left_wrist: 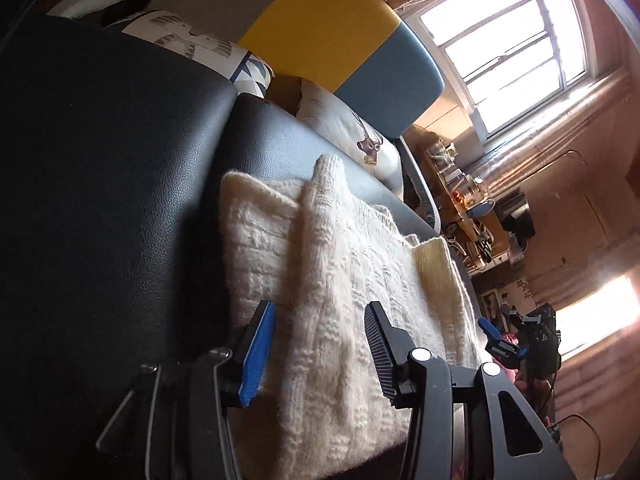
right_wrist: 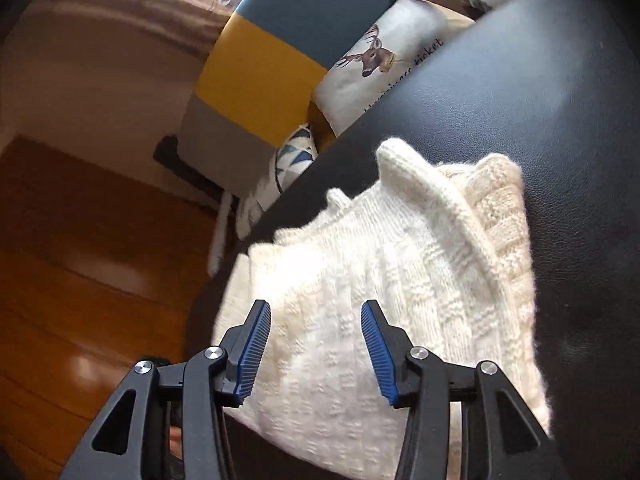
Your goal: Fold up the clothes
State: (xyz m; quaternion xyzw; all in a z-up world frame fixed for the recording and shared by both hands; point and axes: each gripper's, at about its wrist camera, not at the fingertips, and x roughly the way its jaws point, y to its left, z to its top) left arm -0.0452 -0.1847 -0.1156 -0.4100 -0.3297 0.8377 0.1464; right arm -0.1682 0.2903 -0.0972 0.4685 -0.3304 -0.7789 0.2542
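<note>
both gripper pairs, left gripper (left_wrist: 320, 354) and right gripper (right_wrist: 316, 350), gape empty over cream sweater (right_wrist: 360, 300), its near edge cut off

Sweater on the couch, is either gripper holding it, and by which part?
Neither. The left gripper and right gripper are open above the sweater.

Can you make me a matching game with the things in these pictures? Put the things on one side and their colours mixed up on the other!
Things:
1. sweater
2. sofa seat
3. floor
4. deer cushion

Colours:
A. shiny orange-brown
B. cream
C. white with a brown animal
D. black

Pairs: 1-B, 2-D, 3-A, 4-C
</note>
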